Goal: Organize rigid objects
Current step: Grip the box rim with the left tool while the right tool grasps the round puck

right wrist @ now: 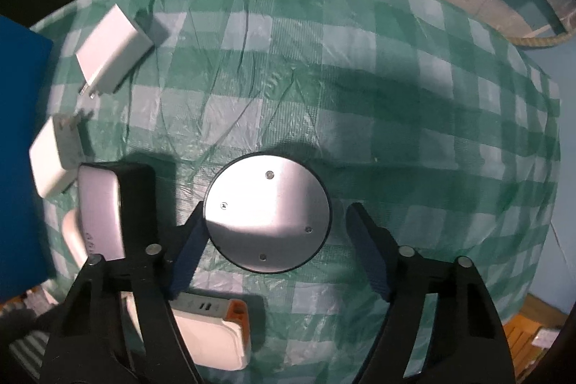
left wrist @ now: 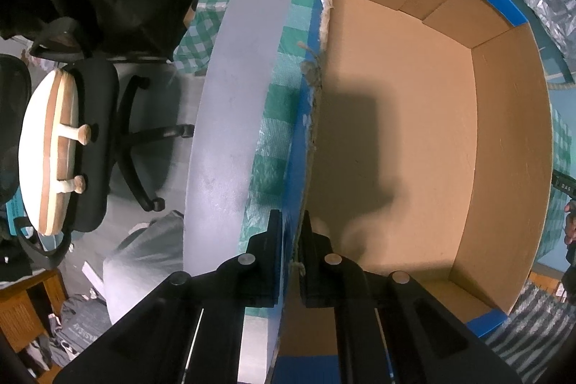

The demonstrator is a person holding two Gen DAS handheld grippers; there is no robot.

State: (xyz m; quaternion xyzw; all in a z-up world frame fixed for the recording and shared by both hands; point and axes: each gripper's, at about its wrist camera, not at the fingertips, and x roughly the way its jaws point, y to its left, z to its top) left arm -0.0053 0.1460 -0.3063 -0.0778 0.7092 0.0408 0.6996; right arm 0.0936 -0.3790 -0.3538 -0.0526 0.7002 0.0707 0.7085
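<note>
Plainly the risk sits with the right gripper (right wrist: 273, 240): it brackets the round metal disc (right wrist: 267, 212) low in the middle of its frame, jaws partly spread. The left finger (right wrist: 187, 258) looks to be at the disc's rim, while the right finger (right wrist: 367, 251) stands just apart from it. The disc lies flat on the checked cloth (right wrist: 360, 78) and looks thin, so the pads may ride over its edge or push it sideways instead of gripping. A crowd of chargers and a power bank (right wrist: 212, 333) at lower left could be nudged if the disc slides that way.

The left gripper (left wrist: 289, 254), at the bottom centre of its frame, is pinched shut on the torn wall of the cardboard box (left wrist: 414, 150). That ragged edge could tear further or buckle if pulled, and the box might shift.

Whether the disc's far side is a lid or base I cannot tell. The white plug adapter (right wrist: 111, 51) at upper left is blurred. The box floor under the gripper's shadow looks bare, but its near corner is cut off
</note>
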